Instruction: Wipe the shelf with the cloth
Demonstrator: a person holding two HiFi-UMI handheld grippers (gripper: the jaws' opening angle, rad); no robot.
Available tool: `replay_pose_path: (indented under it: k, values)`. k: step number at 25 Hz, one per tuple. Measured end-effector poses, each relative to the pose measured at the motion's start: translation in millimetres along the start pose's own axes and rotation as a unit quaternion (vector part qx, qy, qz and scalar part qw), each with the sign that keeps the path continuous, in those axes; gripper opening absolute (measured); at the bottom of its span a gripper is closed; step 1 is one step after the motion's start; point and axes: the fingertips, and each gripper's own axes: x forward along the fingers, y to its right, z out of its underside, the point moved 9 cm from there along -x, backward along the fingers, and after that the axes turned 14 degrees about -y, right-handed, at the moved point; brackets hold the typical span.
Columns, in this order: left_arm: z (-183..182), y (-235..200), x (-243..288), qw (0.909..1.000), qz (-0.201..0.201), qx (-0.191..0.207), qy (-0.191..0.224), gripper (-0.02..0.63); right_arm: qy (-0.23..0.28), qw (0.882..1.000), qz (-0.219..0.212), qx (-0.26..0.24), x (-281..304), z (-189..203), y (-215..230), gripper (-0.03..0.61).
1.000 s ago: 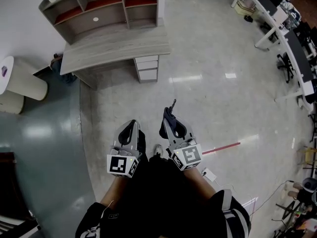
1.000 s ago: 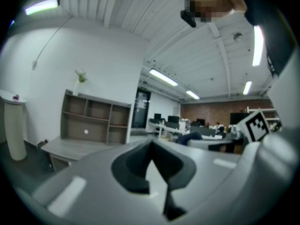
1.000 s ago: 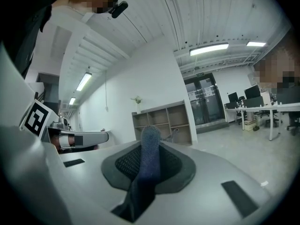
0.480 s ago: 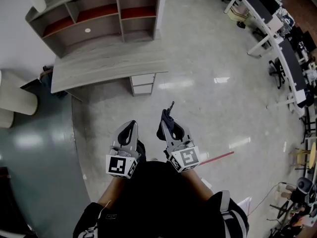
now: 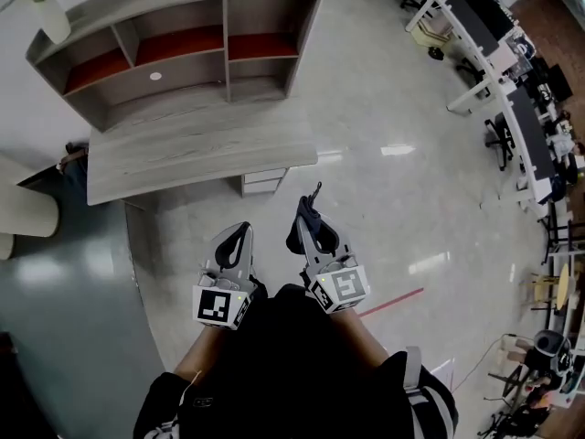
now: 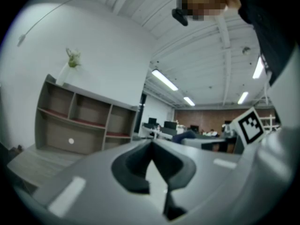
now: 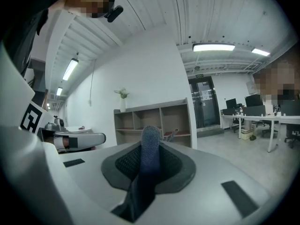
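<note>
**Blue cloth pinched in my right fingers, shelf well away**

Blue-grey fabric fills the grip of my right gripper [image 7: 150, 136]. Its fingers are closed hard on the cloth [image 7: 149, 146], which stands up between the dark pads as a rounded fold and pokes out past the tips. In the head view the same cloth [image 5: 315, 197] shows as a dark tuft at the far end of the right gripper [image 5: 309, 222].

My left gripper [image 6: 151, 145] carries nothing. Its fingers are drawn together so the tips meet, with only a thin sliver of light showing lower down between the pads. From above, the left gripper [image 5: 239, 233] sits just beside the right one, both held near my body over the pale glossy floor [image 5: 393, 199].

Far and to the left stands the shelf [image 5: 183, 58], grey wood with red boards in its upper compartments, set on the back of a long grey tabletop [image 5: 196, 158]. Both grippers are well apart from it. A pale vase with a green sprig [image 5: 46, 9] stands on the shelf's top at its left end. A small white round spot [image 5: 155, 76] shows on the back panel of a lower compartment. A red strip [image 5: 391, 301] lies on the floor near my right side.
</note>
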Motion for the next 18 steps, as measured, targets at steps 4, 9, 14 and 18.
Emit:
replay_pose_path:
  k: [4,9,14,18]
  values:
    - [-6,-20,16,0.9999,-0.005,-0.014,-0.003,0.004,-0.003,1.000,0.004,-0.003,20,-13,6,0.055]
    - [-16,-34,51,0.9997,-0.011,-0.021,-0.011,0.004,-0.008,1.000,-0.007,0.003,54,-21,33,0.055]
    - [-29,-43,100,0.9990,-0.028,-0.031,-0.013,0.005,-0.005,0.999,-0.033,0.003,96,-34,72,0.055]
    - [-42,-65,140,0.9987,-0.040,-0.029,-0.013,0.003,0.002,0.998,-0.060,-0.008,138,-44,91,0.054]
